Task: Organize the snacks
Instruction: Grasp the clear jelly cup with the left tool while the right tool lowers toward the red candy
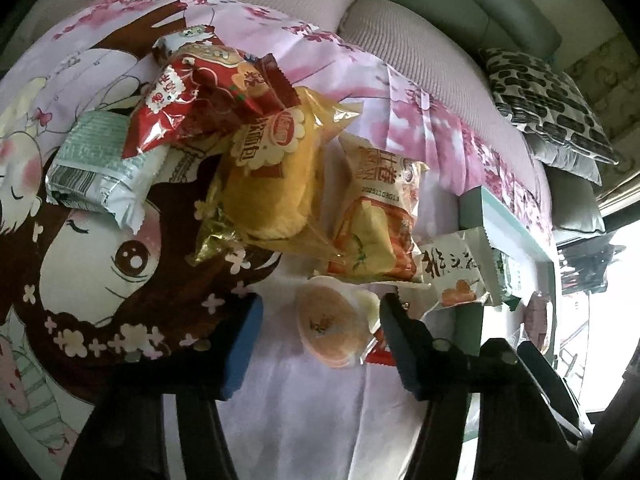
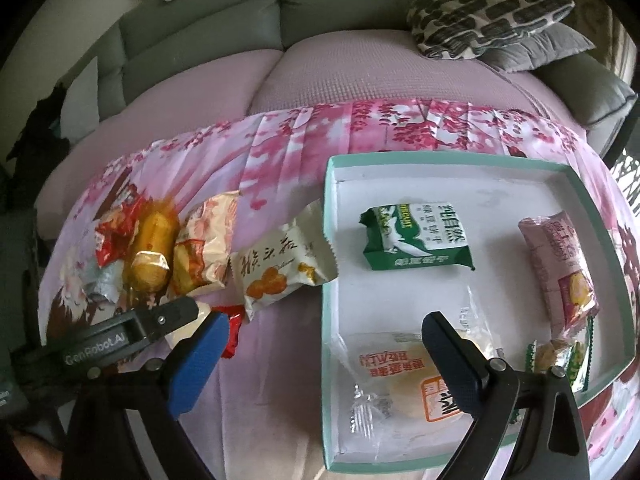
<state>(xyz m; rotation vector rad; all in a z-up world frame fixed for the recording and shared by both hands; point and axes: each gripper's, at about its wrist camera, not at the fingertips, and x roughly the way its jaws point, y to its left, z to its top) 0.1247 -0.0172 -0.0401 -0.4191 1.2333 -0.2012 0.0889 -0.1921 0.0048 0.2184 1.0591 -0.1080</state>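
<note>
A small round jelly cup [image 1: 332, 326] with an orange lid lies on the pink printed cloth [image 1: 304, 420] between the fingers of the left gripper [image 1: 320, 344]. The jaws stand partly apart on either side of it; the right finger seems to touch the cup's edge, but the left blue pad [image 1: 240, 352] stands clear of it, so nothing is gripped. A red wrapper [image 1: 378, 354] peeks out just beside the cup.

Beyond the cup sits a heap of snacks: an orange packet [image 1: 376, 216], a yellow bread bag [image 1: 272, 184], a red packet [image 1: 200, 100] and a silver-green packet [image 1: 100, 168]. A white packet [image 2: 280, 268] leans against the wall of the teal-rimmed tray [image 2: 326, 280].

The right gripper [image 2: 324, 356] hovers wide open and empty over the tray's near edge. Inside the tray lie a green biscuit packet [image 2: 416, 236], a pink packet [image 2: 560, 264] and a clear-wrapped bun [image 2: 400, 380].
</note>
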